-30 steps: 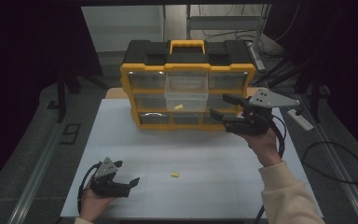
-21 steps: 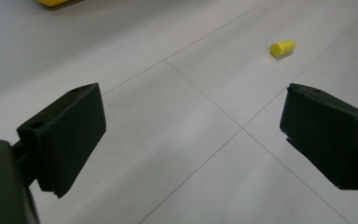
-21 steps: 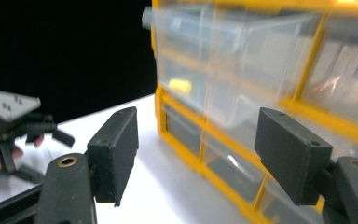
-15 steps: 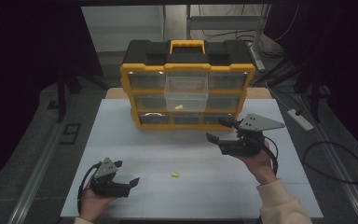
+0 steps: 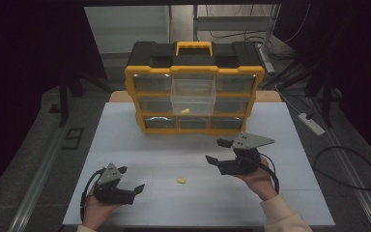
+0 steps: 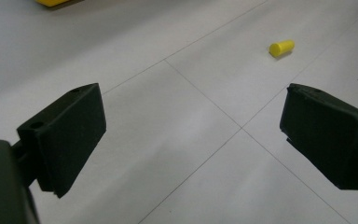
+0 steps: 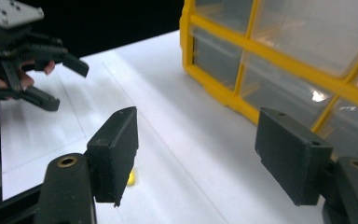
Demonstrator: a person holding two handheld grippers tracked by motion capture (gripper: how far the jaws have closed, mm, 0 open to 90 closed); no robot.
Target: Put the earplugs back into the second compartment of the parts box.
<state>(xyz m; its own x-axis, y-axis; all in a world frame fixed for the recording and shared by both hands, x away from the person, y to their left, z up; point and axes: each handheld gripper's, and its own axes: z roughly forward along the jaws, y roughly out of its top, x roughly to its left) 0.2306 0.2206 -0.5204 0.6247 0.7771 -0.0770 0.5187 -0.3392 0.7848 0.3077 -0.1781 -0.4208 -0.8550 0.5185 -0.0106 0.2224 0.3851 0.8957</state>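
Right gripper: held above the white table on the right side, in front of the organiser, jaws spread wide with nothing between them; its grey three-cornered plate sits on top.
Left gripper: low at the near left of the table, jaws released and empty, pointing toward the right.
Yellow plug: a small yellow cylinder lying on its side on the bare table, between the two grippers, nearer the front edge, touching neither. In the left gripper view it lies beyond the jaws, toward the far right; in the right gripper view just a sliver peeks out beside the left jaw.
Organiser: a yellow and black box of clear drawers with a yellow handle, standing at the far middle of the table.
Open drawer: the middle drawer is pulled out toward the near side; a second yellow piece lies inside it.
Hands: one hand grips the left gripper from below, the other hand, in a pale sleeve, carries the right one.
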